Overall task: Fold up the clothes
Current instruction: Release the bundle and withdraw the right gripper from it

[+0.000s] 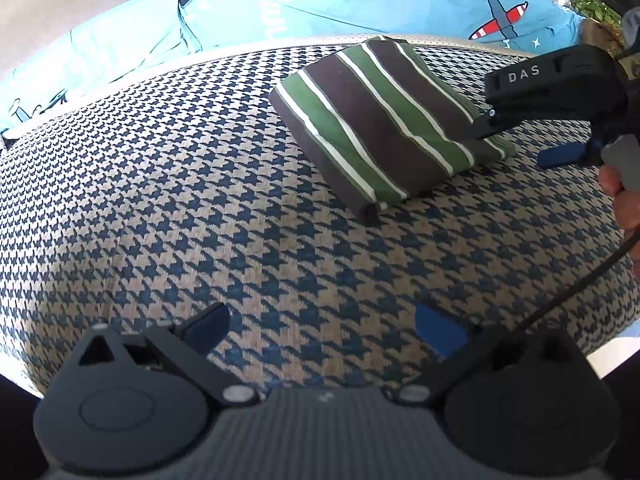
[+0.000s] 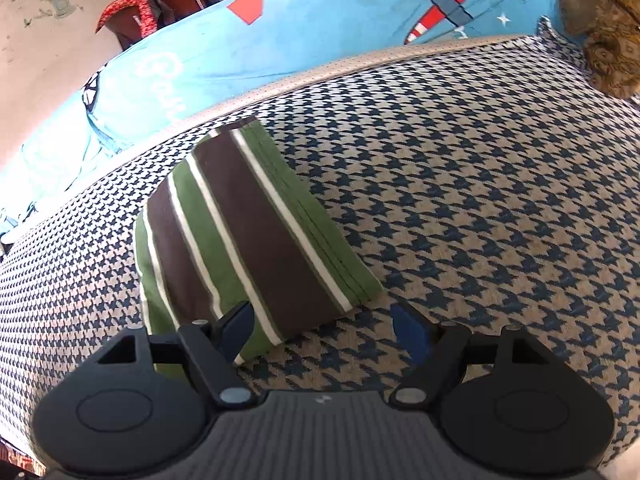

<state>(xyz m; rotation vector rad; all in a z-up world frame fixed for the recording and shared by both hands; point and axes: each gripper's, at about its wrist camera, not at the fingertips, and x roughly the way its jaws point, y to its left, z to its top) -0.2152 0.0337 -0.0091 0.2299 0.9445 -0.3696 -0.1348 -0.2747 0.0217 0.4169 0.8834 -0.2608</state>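
folded garment (image 2: pixel 244 232) lies on cushion (image 2: pixel 480 208), before blanket (image 2: pixel 320 28).

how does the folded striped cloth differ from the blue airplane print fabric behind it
The folded green, brown and white striped cloth is a compact rectangle lying flat on the houndstooth cushion; the light blue airplane-print fabric spreads wide behind the cushion's edge. The cloth's pattern is straight stripes, the fabric's is pictures and lettering. Both are soft textiles.
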